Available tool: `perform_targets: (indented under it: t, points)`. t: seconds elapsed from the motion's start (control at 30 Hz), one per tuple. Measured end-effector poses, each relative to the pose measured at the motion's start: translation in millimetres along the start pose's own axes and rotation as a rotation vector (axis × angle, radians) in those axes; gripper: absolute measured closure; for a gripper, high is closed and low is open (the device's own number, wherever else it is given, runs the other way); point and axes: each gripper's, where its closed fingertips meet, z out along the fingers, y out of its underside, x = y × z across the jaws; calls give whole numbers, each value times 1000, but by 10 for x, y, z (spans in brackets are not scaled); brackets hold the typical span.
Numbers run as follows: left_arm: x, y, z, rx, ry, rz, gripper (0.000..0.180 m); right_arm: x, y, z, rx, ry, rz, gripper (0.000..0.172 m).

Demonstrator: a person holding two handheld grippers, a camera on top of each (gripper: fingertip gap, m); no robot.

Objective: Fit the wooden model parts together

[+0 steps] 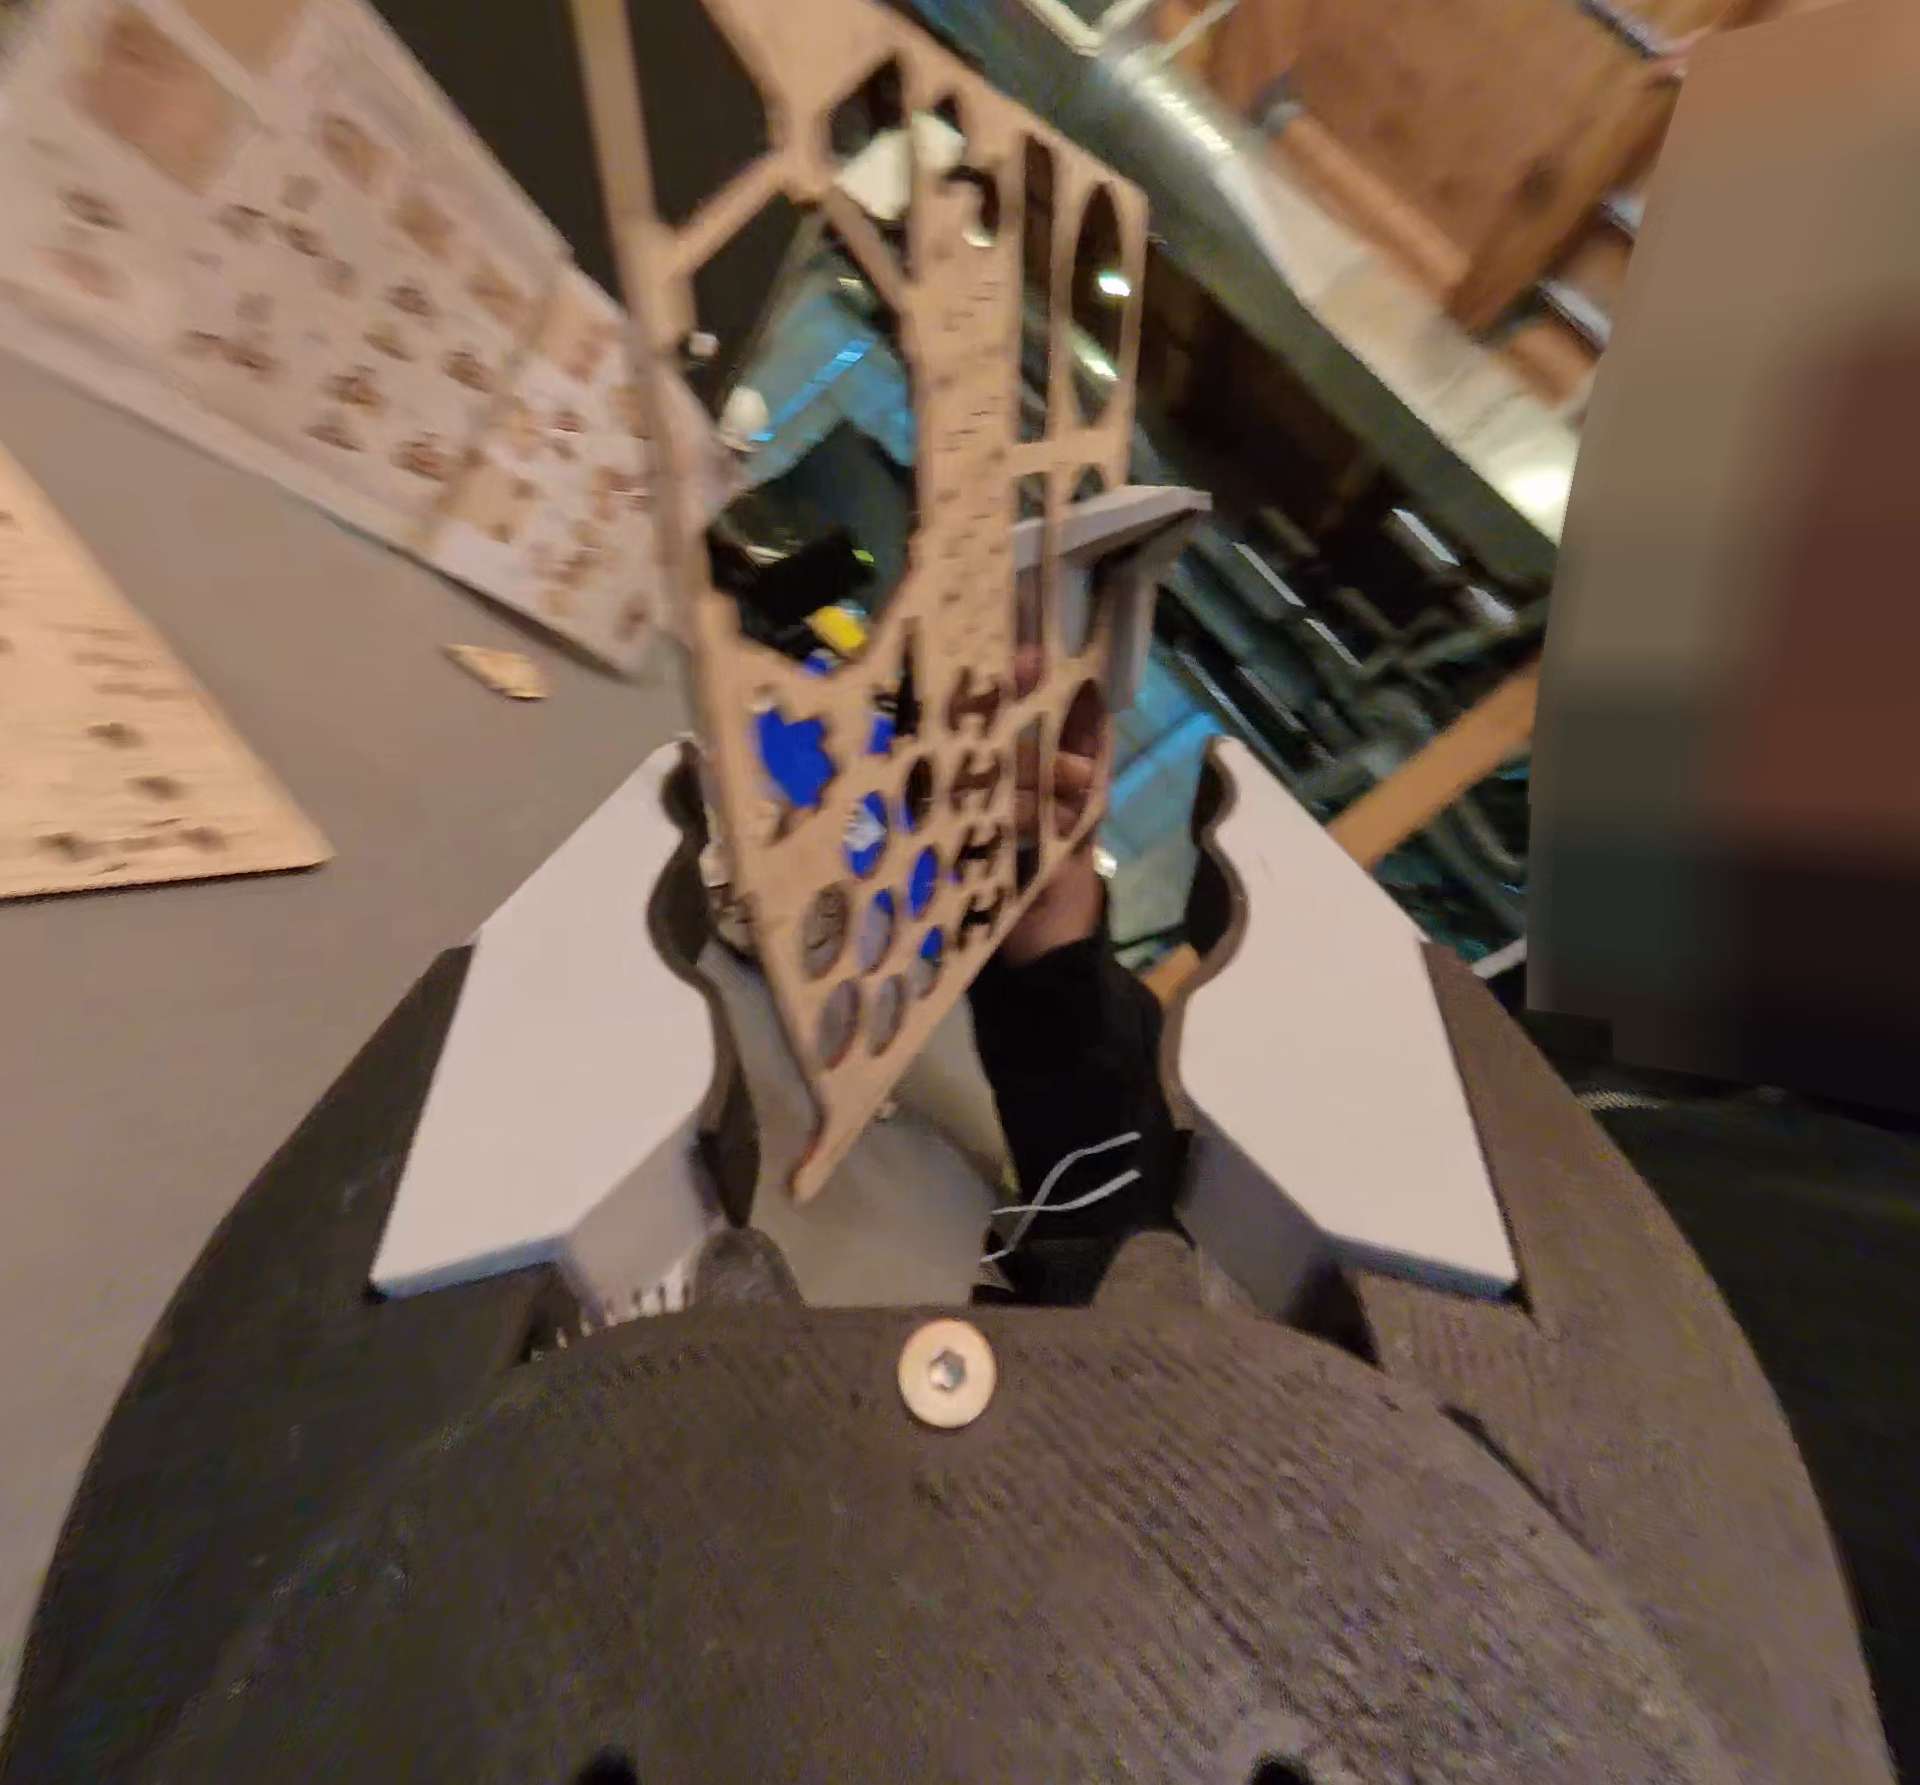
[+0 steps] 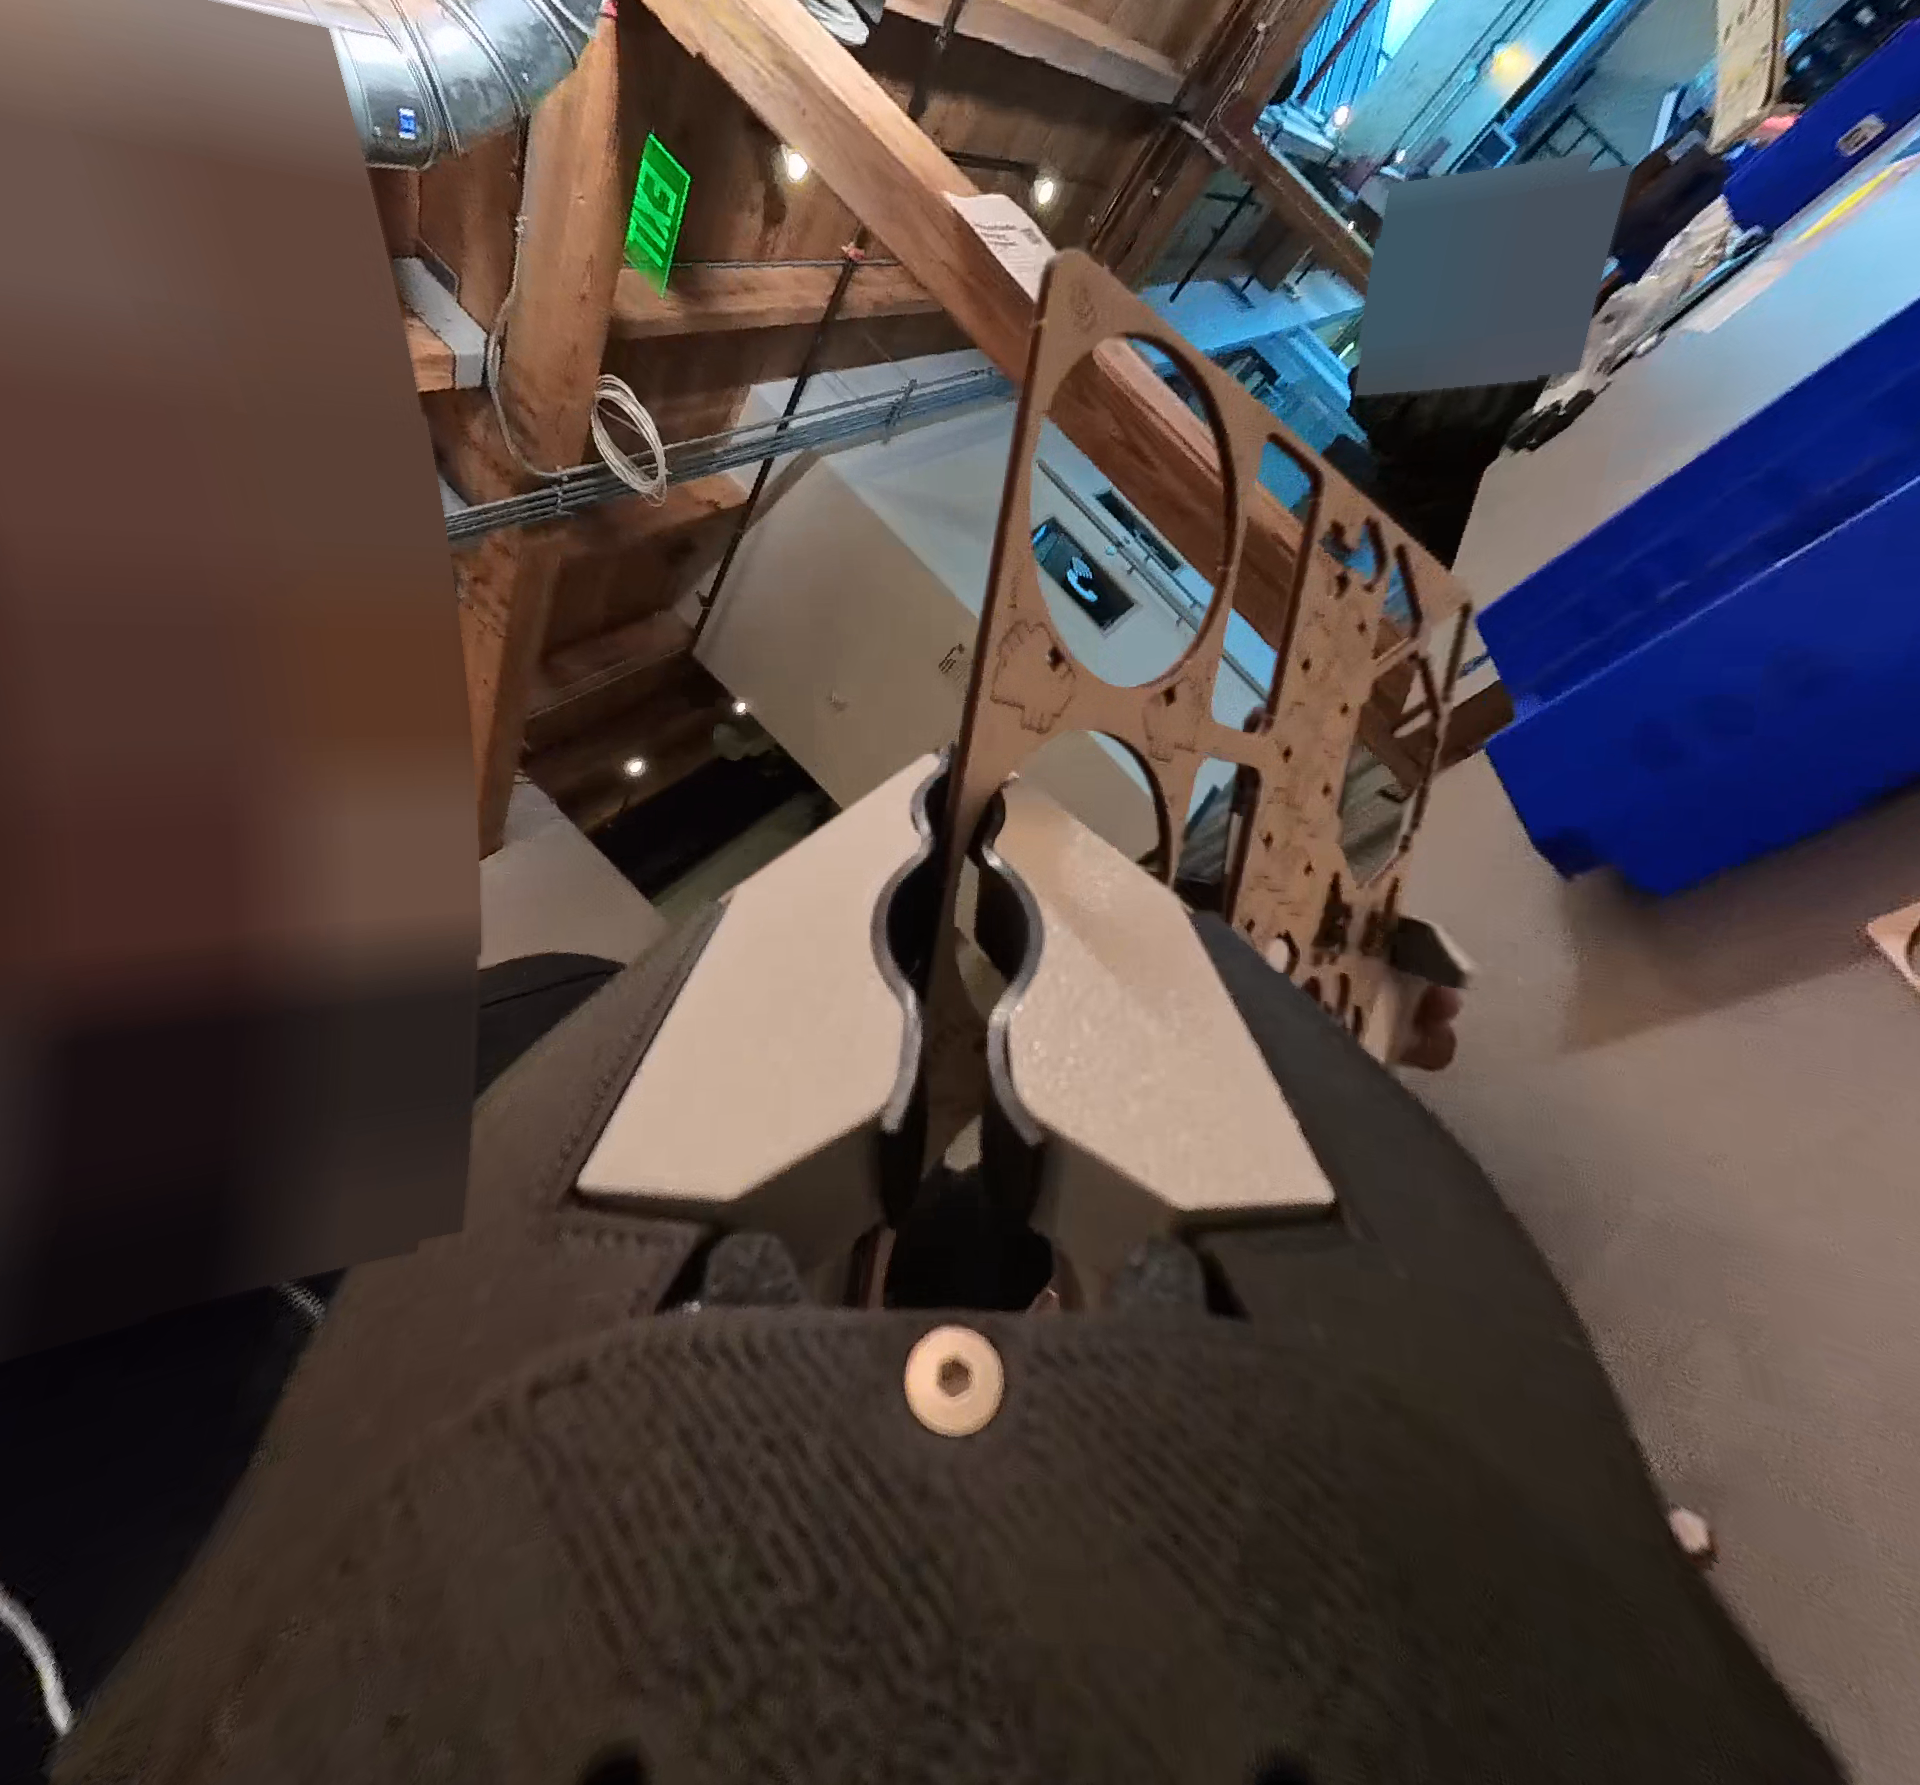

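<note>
Thin laser-cut plywood sheet (image 2: 1226,530), tan with dark scorched edges, pierced by two large ovals and many small shaped cutouts, held upright in the air above a grey table (image 2: 1662,1164). Right gripper (image 2: 961,800) clamped on one edge, both pads pressed against the wood. Left gripper (image 1: 945,769) spread wide, sheet (image 1: 935,509) between its fingers, ungripped. Blue bins (image 2: 1714,655) nearby; further cut sheets (image 1: 312,208) flat on the table.
</note>
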Motion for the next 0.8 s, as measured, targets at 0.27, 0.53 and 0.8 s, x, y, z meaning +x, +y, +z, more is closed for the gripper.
perform_targets:
  t: [0.27, 0.53, 0.8]
  points:
    - [470, -1, -67, 15, 256, 116, 172, 10, 81, -195, -42, 116, -79, 172]
    - [542, 241, 120, -114, 176, 302, 173, -46, 211, -174, -87, 84, -53, 172]
    - [524, -236, -115, 153, 120, 229, 180, 37, 60, -368, -53, 341, -292, 108]
